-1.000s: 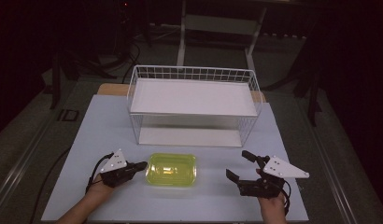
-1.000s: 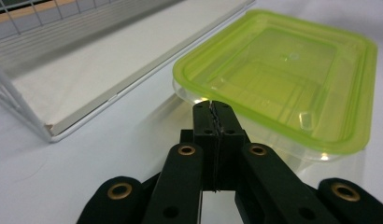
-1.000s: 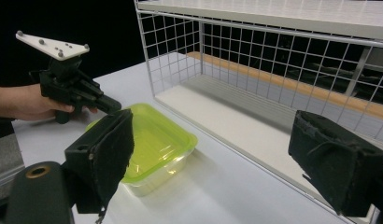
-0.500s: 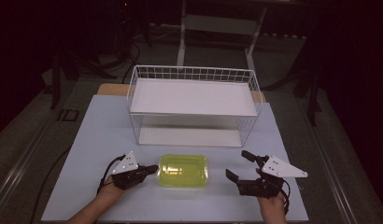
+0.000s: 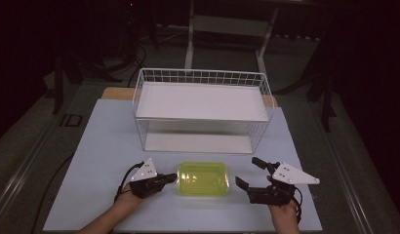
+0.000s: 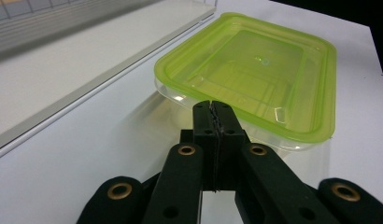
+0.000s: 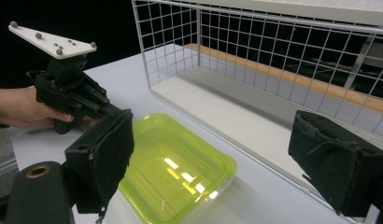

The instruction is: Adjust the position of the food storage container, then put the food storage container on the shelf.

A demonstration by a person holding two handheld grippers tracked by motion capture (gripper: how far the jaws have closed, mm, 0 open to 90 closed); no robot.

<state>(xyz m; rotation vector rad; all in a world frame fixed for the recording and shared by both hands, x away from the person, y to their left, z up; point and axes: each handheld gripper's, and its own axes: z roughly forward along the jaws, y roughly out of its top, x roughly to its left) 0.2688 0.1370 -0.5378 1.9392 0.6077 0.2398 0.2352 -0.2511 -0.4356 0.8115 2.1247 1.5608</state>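
A clear container with a yellow-green lid [image 5: 203,179] lies flat on the table near the front edge. My left gripper [image 5: 171,179] is shut with nothing between its jaws. Its closed tips [image 6: 213,109] rest against the left rim of the container [image 6: 255,70]. My right gripper [image 5: 248,171] stands open just right of the container, apart from it. In the right gripper view the two pads [image 7: 105,151] are spread wide, with the container [image 7: 175,172] low between them and the left gripper [image 7: 73,93] behind it.
A white wire basket shelf [image 5: 200,102] with a solid upper deck stands behind the container, its lower board [image 7: 236,116] open toward me. The pale table top [image 5: 100,146] extends to the left and right of it. Dark floor surrounds the table.
My left gripper has moved right, staying shut, and the container has slid right ahead of it toward the right gripper. The right gripper has kept still.
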